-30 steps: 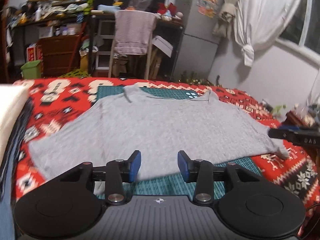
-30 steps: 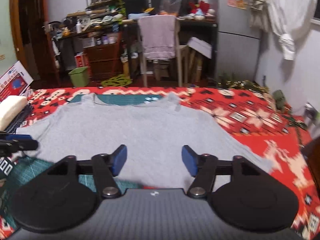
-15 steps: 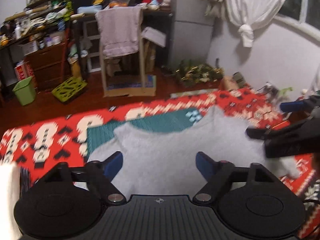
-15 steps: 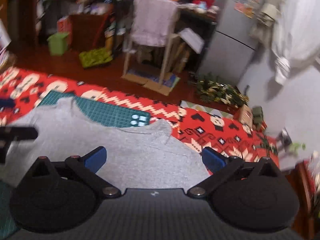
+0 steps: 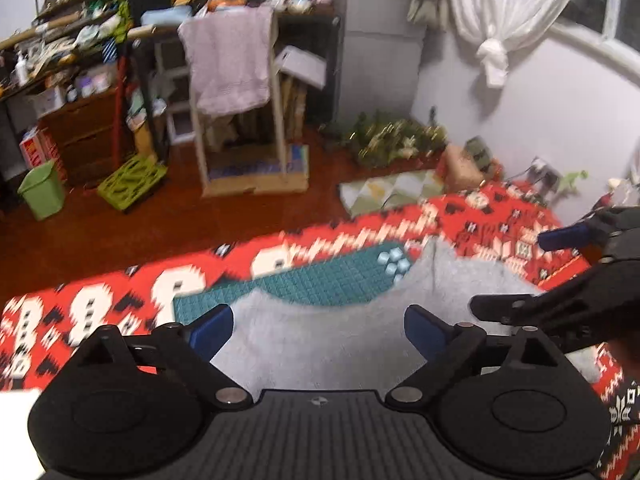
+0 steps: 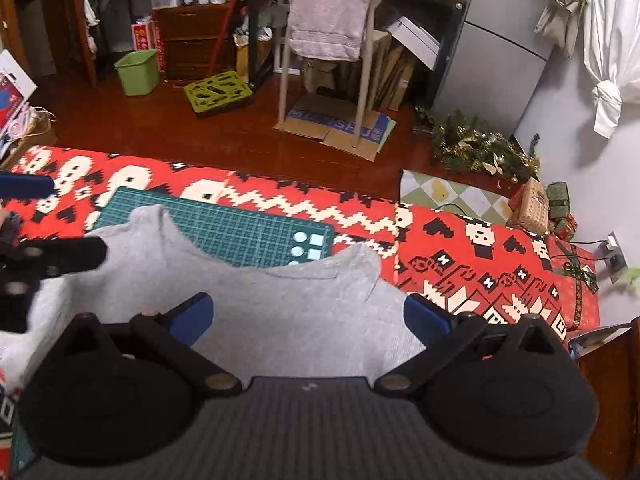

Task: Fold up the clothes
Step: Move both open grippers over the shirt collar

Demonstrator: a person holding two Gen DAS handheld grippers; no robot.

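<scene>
Left gripper (image 5: 316, 326): fingers spread, empty, over shirt (image 6: 280, 304). Shirt: grey, flat on mat (image 6: 240, 232) and blanket (image 6: 460, 248) (desk unseen). Right gripper (image 6: 306, 314): fingers spread, empty. Step: reaching for far edge; next, lower and pinch both corners.

Red patterned blanket (image 6: 472, 256) under green mat (image 6: 224, 228)

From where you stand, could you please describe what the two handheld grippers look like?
Both look alike. The left gripper and the right gripper each have a dark grey ribbed body, two round black discs at the sides, and black linkage arms with silver pivot screws. The fingers carry blue pads at their tips. A small pale mark sits on the body's front edge. No cables or sleeves show.
</scene>
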